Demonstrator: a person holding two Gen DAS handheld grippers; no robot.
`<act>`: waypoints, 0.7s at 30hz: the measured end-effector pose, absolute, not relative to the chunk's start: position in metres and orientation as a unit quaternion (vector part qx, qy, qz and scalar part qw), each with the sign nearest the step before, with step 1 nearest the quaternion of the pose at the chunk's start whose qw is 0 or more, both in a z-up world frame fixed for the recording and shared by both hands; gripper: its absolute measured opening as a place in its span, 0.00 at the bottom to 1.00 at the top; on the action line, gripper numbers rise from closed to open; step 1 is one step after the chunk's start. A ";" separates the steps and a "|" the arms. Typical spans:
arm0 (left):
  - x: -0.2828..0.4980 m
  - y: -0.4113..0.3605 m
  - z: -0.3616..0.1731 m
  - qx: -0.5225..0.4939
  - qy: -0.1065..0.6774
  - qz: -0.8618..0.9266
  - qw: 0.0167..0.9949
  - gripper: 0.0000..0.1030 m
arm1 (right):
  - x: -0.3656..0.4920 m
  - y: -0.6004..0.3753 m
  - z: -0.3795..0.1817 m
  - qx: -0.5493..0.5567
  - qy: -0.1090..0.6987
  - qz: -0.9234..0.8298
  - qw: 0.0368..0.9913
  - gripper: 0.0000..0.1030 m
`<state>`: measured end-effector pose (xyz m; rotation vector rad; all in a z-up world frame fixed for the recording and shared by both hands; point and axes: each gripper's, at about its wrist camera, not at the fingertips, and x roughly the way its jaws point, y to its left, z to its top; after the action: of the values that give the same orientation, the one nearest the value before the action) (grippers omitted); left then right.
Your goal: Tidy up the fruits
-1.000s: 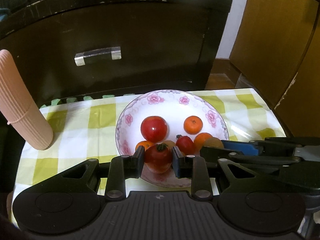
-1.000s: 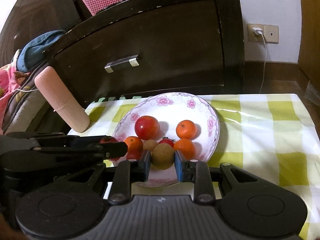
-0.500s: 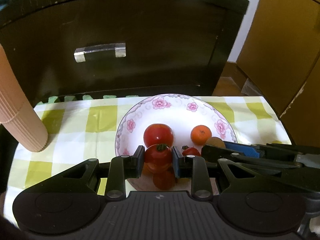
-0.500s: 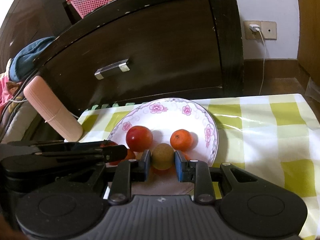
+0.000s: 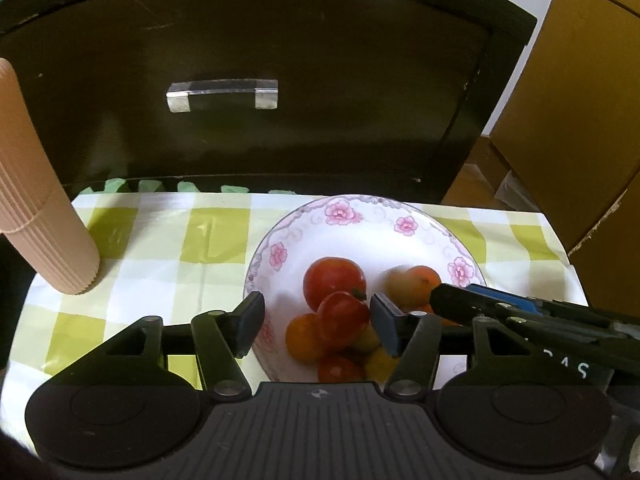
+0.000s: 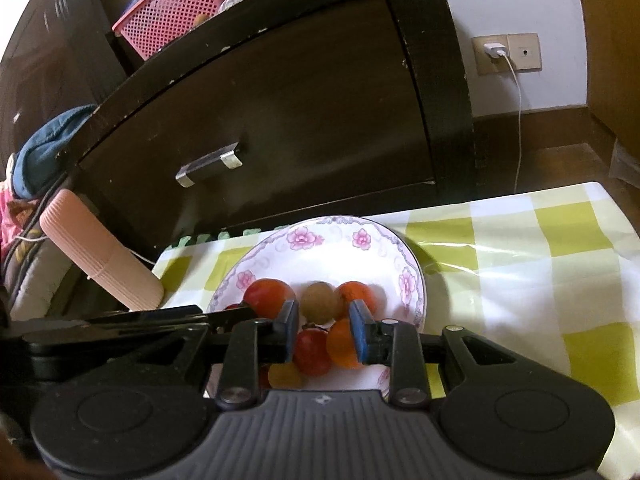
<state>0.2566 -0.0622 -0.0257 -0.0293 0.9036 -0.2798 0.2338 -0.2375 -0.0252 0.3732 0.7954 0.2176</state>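
Note:
A white plate with pink flowers [image 5: 340,214] [image 6: 332,236] sits on the green-checked tablecloth and holds several fruits. In the left wrist view my left gripper [image 5: 316,320] is open above the plate; a small red tomato [image 5: 344,316] lies between its jaws, free, next to a large tomato [image 5: 334,282] and an orange [image 5: 424,278]. In the right wrist view my right gripper [image 6: 324,330] is open; a brown round fruit [image 6: 322,301] lies just beyond its tips on the plate, with a red tomato [image 6: 314,350] and oranges [image 6: 342,344] below.
A ribbed pink cylinder [image 5: 44,216] [image 6: 104,264] stands at the table's left edge. A dark cabinet with a metal handle [image 5: 222,94] rises right behind the table. A pink basket [image 6: 180,8] sits on top of it. A charger cable [image 6: 518,120] hangs on the wall.
Both grippers have opened. The small tomato has dropped out of the left jaws and the brown fruit out of the right jaws onto the plate. Both grippers have drawn back a little.

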 end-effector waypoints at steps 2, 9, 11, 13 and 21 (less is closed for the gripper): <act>0.256 -0.061 -0.024 -0.014 0.433 -0.132 0.891 0.66 | 0.233 -0.238 -0.024 0.180 0.385 0.104 0.899 0.29; 0.248 -0.061 -0.014 0.000 0.413 -0.121 0.903 0.77 | 0.226 -0.237 -0.019 0.175 0.384 0.095 0.902 0.31; 0.241 -0.060 -0.009 0.006 0.402 -0.114 0.908 0.82 | 0.222 -0.236 -0.016 0.166 0.384 0.088 0.904 0.31; 0.234 -0.059 -0.003 0.009 0.391 -0.108 0.914 0.82 | 0.217 -0.236 -0.012 0.158 0.384 0.085 0.906 0.31; 0.197 -0.049 0.022 0.016 0.339 -0.083 0.937 0.97 | 0.186 -0.237 0.006 0.155 0.374 0.079 0.911 0.31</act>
<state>0.1974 -0.0491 0.0222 0.0331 0.6924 -0.1703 0.1856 -0.2375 0.0060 0.3191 0.7701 0.1623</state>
